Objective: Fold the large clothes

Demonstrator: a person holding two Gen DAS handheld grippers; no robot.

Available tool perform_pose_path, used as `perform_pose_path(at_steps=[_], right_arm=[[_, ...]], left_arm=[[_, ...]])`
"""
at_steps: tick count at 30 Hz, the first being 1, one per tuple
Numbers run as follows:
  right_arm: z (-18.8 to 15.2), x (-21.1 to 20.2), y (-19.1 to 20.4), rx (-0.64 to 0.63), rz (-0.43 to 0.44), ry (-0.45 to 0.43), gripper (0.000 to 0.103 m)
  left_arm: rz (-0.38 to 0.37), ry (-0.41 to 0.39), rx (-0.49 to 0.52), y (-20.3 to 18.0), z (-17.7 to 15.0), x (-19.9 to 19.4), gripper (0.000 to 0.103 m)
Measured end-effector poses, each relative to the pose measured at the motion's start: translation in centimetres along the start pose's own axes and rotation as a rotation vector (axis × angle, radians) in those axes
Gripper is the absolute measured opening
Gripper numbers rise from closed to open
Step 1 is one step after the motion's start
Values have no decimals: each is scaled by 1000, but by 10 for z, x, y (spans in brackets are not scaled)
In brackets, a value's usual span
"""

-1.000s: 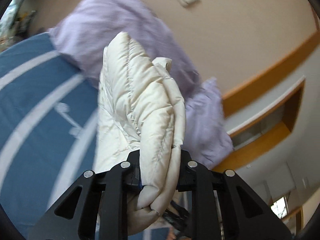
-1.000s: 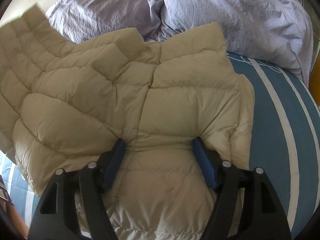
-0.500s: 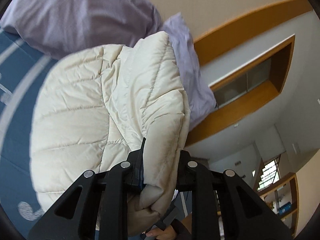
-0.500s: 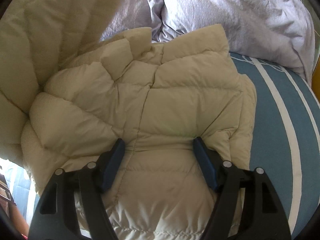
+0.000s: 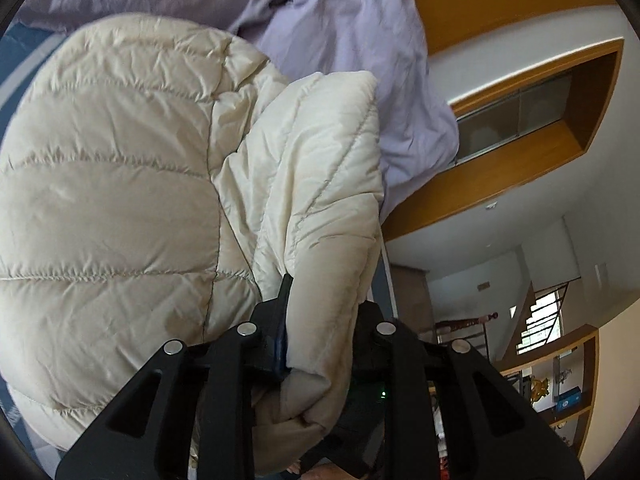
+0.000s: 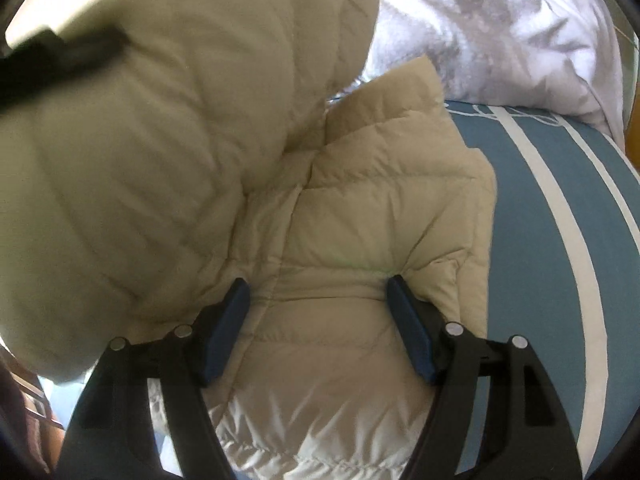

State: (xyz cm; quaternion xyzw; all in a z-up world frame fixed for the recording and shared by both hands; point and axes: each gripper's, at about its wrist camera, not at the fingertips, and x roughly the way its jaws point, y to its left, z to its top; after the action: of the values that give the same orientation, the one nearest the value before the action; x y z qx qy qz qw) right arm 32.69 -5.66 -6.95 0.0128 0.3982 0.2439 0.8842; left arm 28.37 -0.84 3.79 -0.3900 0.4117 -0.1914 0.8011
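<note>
Jacket, cream quilted puffer, lies on the blue-and-white striped bedspread, with its far end near the lilac duvet bunched at the head edge of the bed.

Left gripper: a thick fold of the jacket edge sits between its fingers, pads pressing both sides. Jaws are narrow and opening slightly, fabric still between them. The right-hand pad is hidden behind the fabric; only the blue edge of the left pad shows. The held part arches over the rest of the jacket and fills most of the left wrist view, so the bedspread shows only as a sliver at the left rim.

Right gripper: jaws stand wide, blue pads either side of a puffed panel near the jacket's lower end. Tips press into the quilting, but whether they pinch or only bear down, I can't tell.

In the right wrist view the raised flap is motion-blurred and covers the upper left. A dark blurred shape at its top-left edge is likely the left gripper, though it is hard to make out. The jacket's hem is cut off at the bottom of the frame, behind the gripper body.

A wooden wall niche and a shelf show beyond the bed.
</note>
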Motion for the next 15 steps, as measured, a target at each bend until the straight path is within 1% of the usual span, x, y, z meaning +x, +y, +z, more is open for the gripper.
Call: perform_pose_path(at_steps=[1,3,6,8,10,13,15], right_arm=[[-1,-3,-1,7,4,-4,71],[-3,-11,-6,18,9,-13,71],[-6,-22,-11,14,-3,-26,71],[-7,-29,-14,10,-21,-33,71],[-7,-34,-17,12,-38,-39,71],[-8,-44,-23,23,-68,-49,72],[-9,-50,-28,37,-98,-53,73]], left_arm=[[-1,12,-1,-1,-1,3,27],[-18,35,4,-5,-6,7,41],[-44,40,24,-12,-8,1,56],[-44,29,49,-15,-9,-10,59],[-24,11,72,-17,-10,-18,61],[31,-22,103,-16,-8,-31,63],[84,-48,115,-11,-5,-42,63]])
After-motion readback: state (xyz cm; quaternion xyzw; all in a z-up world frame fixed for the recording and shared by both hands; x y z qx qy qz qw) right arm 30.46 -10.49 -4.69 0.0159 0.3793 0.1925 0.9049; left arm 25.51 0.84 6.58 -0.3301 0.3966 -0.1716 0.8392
